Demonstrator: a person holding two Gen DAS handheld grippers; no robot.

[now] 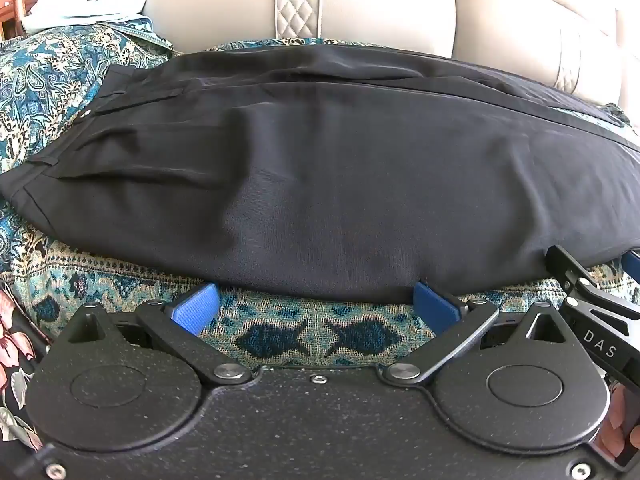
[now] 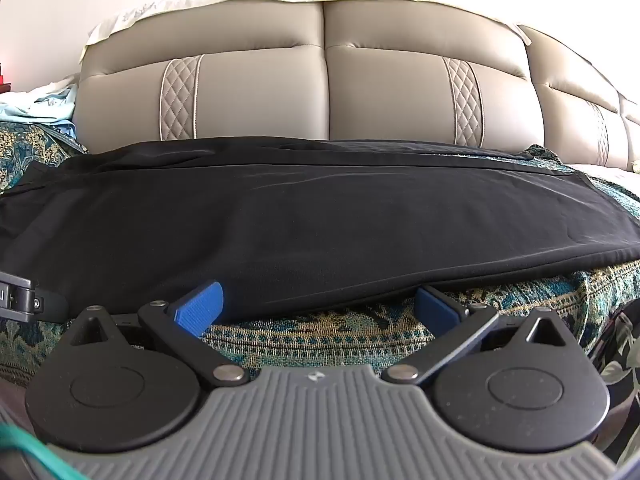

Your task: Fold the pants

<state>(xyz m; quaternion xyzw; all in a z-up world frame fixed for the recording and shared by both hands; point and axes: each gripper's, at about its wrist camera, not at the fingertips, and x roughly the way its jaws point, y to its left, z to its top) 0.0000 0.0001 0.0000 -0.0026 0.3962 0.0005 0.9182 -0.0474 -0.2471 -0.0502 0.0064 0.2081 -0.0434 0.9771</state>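
progress: pants [image 1: 320,184] lie flat, lengthwise across the patterned cover [image 1: 276,336], apparently already doubled leg over leg; waistband off to the left, hems to the right. Cross folds not yet done, by my read.
pants position: just ahead of both sets of jaws, near edge right at the fingertips.
left gripper [image 1: 316,304]: jaws wide, nothing clamped; blue pads [image 1: 196,312] touch or tuck just under the near fabric edge, bare cover between them.
right gripper [image 2: 320,308]: jaws wide too, empty; tips at the same edge, right tip partly under cloth.
backdrop: beige sofa back [image 2: 320,92] beyond the pants.
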